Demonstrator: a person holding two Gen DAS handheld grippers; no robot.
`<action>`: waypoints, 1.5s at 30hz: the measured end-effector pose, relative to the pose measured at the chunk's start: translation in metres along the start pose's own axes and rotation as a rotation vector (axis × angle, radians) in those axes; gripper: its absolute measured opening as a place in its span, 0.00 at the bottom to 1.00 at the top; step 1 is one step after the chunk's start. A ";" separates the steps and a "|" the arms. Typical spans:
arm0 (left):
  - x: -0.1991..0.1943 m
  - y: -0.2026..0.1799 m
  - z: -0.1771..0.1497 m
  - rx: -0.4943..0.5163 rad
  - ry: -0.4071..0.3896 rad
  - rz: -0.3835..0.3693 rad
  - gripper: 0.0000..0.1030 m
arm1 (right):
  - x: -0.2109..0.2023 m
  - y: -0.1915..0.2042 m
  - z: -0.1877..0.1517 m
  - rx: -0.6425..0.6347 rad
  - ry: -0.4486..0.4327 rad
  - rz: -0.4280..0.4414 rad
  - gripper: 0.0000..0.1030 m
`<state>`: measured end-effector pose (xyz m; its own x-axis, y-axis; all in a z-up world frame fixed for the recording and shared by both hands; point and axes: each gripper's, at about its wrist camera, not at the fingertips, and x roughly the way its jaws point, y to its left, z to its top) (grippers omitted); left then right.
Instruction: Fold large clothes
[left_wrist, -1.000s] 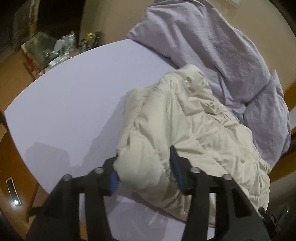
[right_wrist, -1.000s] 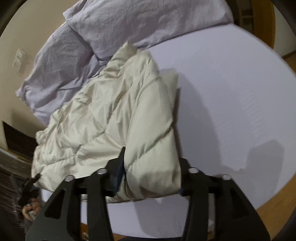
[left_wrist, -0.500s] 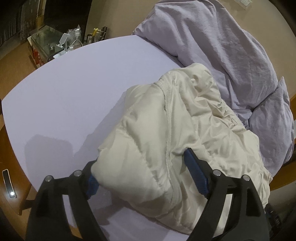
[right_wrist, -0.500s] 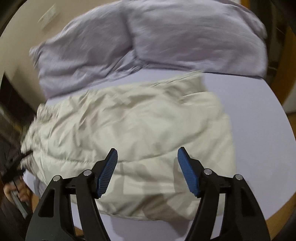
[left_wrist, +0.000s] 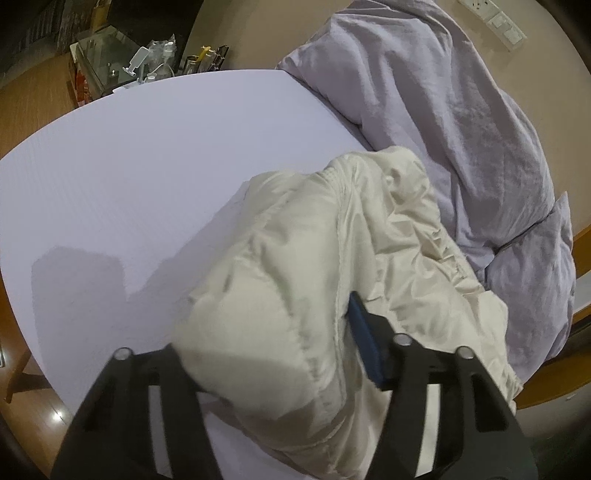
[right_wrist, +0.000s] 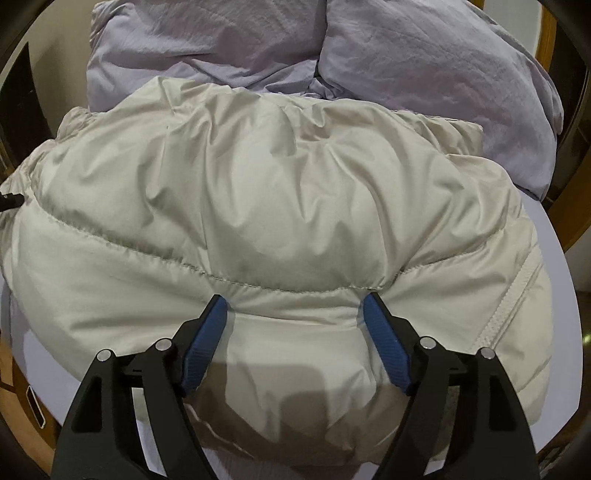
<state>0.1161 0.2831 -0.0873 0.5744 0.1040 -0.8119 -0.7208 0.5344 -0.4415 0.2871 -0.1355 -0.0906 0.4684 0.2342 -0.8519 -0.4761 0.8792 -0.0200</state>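
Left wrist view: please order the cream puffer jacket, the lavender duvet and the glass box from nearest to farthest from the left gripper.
1. Cream puffer jacket, between the jaws of the left gripper.
2. Lavender duvet, beyond, right.
3. Glass box, far left corner.

Left gripper (left_wrist: 280, 354) and right gripper (right_wrist: 295, 336) look alike: matte black angular plastic frames with triangular cutouts, round silver pivot screws, and ribbed blue pads (right_wrist: 205, 345) lining each finger.
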 end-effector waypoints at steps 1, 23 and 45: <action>-0.001 0.000 0.001 -0.005 -0.002 -0.011 0.47 | 0.001 0.000 -0.001 -0.005 -0.005 -0.002 0.77; -0.108 -0.160 -0.025 0.307 -0.093 -0.495 0.25 | -0.005 -0.001 0.006 -0.020 0.007 0.005 0.77; -0.060 -0.349 -0.186 0.775 0.190 -0.597 0.25 | -0.091 -0.142 -0.050 0.407 -0.120 -0.092 0.79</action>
<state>0.2611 -0.0654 0.0447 0.6397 -0.4601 -0.6157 0.1575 0.8625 -0.4809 0.2751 -0.3026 -0.0358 0.5901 0.1728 -0.7886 -0.1075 0.9849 0.1353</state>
